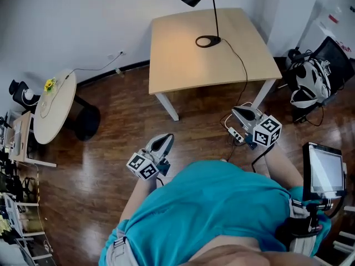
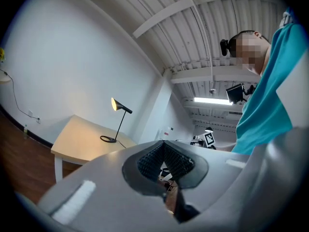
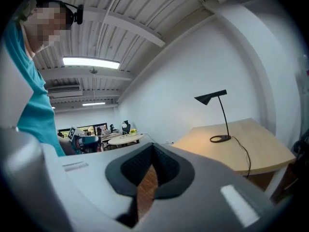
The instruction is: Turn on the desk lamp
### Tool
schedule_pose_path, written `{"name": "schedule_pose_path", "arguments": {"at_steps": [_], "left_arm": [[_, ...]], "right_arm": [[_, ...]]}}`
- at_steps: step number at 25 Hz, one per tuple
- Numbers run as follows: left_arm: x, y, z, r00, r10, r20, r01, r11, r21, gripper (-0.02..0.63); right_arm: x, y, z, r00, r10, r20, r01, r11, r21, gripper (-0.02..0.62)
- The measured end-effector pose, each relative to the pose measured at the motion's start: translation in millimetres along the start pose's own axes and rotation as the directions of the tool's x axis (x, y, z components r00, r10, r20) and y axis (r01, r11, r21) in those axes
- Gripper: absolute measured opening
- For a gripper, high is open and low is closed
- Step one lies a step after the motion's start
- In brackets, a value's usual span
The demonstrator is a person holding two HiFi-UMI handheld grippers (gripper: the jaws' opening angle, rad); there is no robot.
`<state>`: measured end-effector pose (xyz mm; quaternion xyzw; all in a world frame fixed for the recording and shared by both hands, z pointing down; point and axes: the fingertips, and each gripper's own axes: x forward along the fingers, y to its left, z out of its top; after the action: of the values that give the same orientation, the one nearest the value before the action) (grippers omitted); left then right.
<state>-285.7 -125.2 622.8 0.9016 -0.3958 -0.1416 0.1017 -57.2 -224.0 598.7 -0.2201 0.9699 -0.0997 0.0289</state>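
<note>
A black desk lamp (image 1: 214, 16) stands at the far edge of the square wooden desk (image 1: 183, 65); its ring base (image 1: 208, 41) rests on the top. The shade glows in the left gripper view, where the lamp (image 2: 117, 122) throws warm light on the wood. It also shows in the right gripper view as the lamp (image 3: 219, 115). Its cable (image 1: 244, 73) runs off the desk's front edge toward the floor. My left gripper (image 1: 162, 142) and right gripper (image 1: 244, 113) hover over the floor near my body, well short of the desk. Both are shut and hold nothing.
A round white table (image 1: 52, 107) with a black stool (image 1: 87, 121) stands at the left. A power strip (image 1: 237, 134) lies on the wooden floor under my right gripper. A chair with gear (image 1: 310, 82) stands at the right, and a screen (image 1: 324, 170) at my right hip.
</note>
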Motion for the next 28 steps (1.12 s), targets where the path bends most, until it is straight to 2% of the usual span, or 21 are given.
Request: {"name": "schedule_pose_path", "arguments": {"at_steps": [3, 5, 8, 13, 16, 20, 23, 28], "left_arm": [[-82, -13, 8, 0.999, -0.031, -0.017, 0.031, 0.999, 0.008, 0.095], [-121, -12, 9, 0.998, -0.044, -0.035, 0.045, 0.999, 0.004, 0.095], [-155, -15, 4, 0.998, -0.046, -0.040, 0.045, 0.998, -0.032, 0.095], [-187, -46, 11, 0.996, -0.080, -0.025, 0.079, 0.996, -0.049, 0.095], [-189, -79, 13, 0.995, -0.101, -0.021, 0.100, 0.994, -0.050, 0.095], [-174, -145, 5, 0.991, -0.129, -0.037, 0.128, 0.991, -0.030, 0.095], [-138, -203, -9, 0.991, -0.127, -0.030, 0.127, 0.992, -0.026, 0.095], [-86, -288, -35, 0.997, -0.083, -0.009, 0.081, 0.992, -0.092, 0.095]], "right_arm": [[13, 84, -16, 1.000, -0.027, -0.006, 0.027, 1.000, -0.003, 0.002], [21, 123, -24, 0.999, -0.044, -0.022, 0.044, 0.999, 0.003, 0.002], [15, 159, -31, 0.997, -0.063, -0.054, 0.064, 0.998, 0.006, 0.002], [-10, 202, -16, 0.991, -0.119, -0.059, 0.119, 0.993, -0.006, 0.002], [-37, 222, -9, 0.991, -0.123, -0.048, 0.122, 0.992, -0.021, 0.002], [-94, 238, 3, 0.994, -0.103, -0.023, 0.102, 0.994, -0.042, 0.002], [-157, 227, 3, 0.996, -0.082, -0.023, 0.081, 0.996, -0.037, 0.002], [-256, 212, -6, 0.998, -0.028, -0.057, 0.025, 0.999, -0.046, 0.002]]}}
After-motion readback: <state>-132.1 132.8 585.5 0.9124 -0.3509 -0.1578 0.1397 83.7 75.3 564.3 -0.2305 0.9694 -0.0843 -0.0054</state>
